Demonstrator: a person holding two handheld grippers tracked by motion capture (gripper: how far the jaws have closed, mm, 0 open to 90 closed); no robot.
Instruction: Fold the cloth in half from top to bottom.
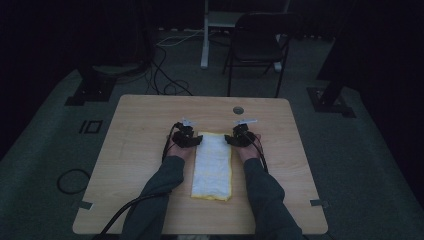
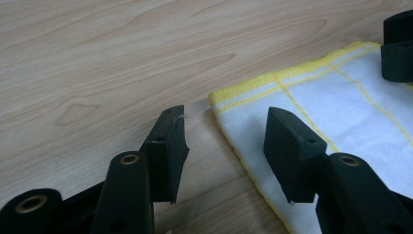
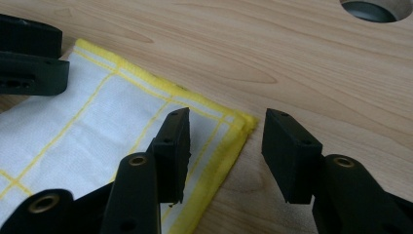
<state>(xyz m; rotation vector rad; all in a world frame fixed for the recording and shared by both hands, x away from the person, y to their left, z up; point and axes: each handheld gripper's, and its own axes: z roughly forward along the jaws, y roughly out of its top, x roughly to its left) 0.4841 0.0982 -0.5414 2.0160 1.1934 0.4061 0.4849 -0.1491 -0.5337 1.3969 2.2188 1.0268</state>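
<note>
- The folded cloth (image 1: 212, 166) lies flat in the middle of the table (image 1: 140, 130).
- Your left gripper (image 2: 226, 141) and right gripper (image 3: 226, 146) gape wide at its far corners, gripping nothing.
- Grab just one layer and the fold may flop apart.

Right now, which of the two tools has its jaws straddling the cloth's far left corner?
The left tool: its jaws stand open astride the far left corner of the folded white cloth with yellow edging. The right tool straddles the far right corner.
</note>
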